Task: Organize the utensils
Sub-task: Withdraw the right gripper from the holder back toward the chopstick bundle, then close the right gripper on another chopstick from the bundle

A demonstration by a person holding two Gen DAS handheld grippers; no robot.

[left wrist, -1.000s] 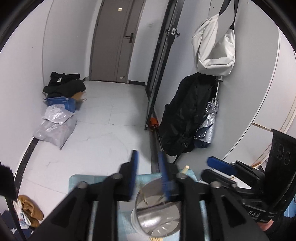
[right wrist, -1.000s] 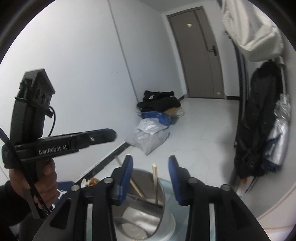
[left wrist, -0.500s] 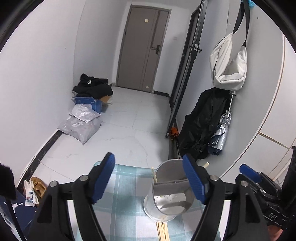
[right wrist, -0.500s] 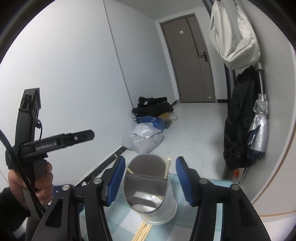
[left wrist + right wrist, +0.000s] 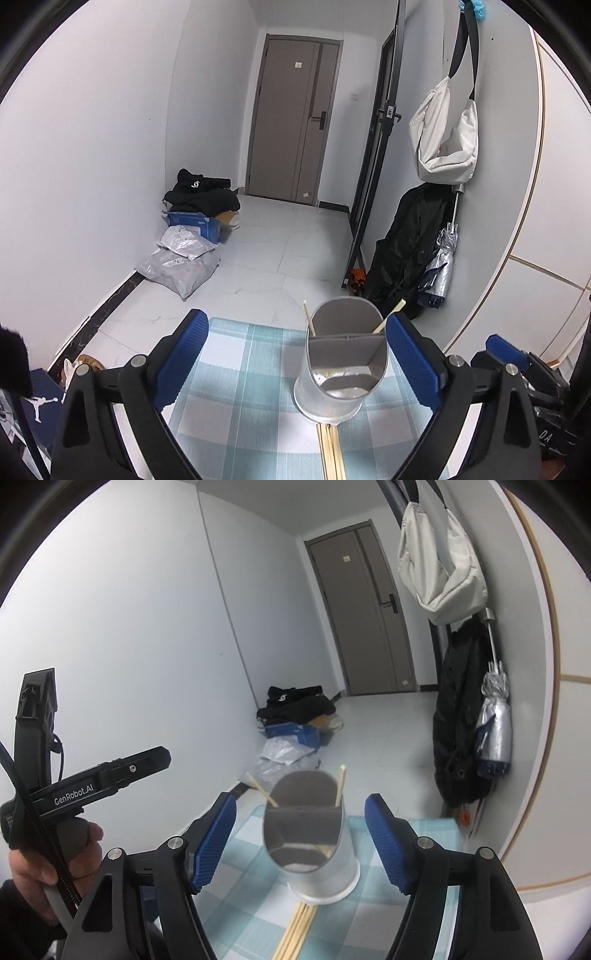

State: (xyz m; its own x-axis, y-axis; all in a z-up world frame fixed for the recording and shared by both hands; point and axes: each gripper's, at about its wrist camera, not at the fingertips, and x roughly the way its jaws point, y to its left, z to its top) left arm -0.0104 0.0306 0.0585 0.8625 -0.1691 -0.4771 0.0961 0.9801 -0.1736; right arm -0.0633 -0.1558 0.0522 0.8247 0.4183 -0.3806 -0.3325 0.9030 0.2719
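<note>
your left gripper [image 5: 295, 363] and right gripper [image 5: 300, 843] have both just been opening, nothing gripped. the holder [image 5: 341, 360] stands upright on the checked cloth [image 5: 240, 387], two chopsticks [image 5: 308, 316] poking up, spare chopsticks [image 5: 297, 928] flat, pointing toward you.

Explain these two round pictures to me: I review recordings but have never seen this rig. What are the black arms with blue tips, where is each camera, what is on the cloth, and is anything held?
There is no robot. A person holds a hand tool in each hand, each ending in a two-finger claw with blue pads. A fisheye camera on each tool looks forward along its fingers, hence the round, bent view.

One picture looks out from the left claw, the other from the right claw. In the right view you also see the person's hand gripping the left tool.

On the checked cloth stands a metal utensil holder with two chopsticks in it. More chopsticks lie flat in front of it.

Nothing is held. Both claws have just been opening, and the holder stands free between the pads.
</note>
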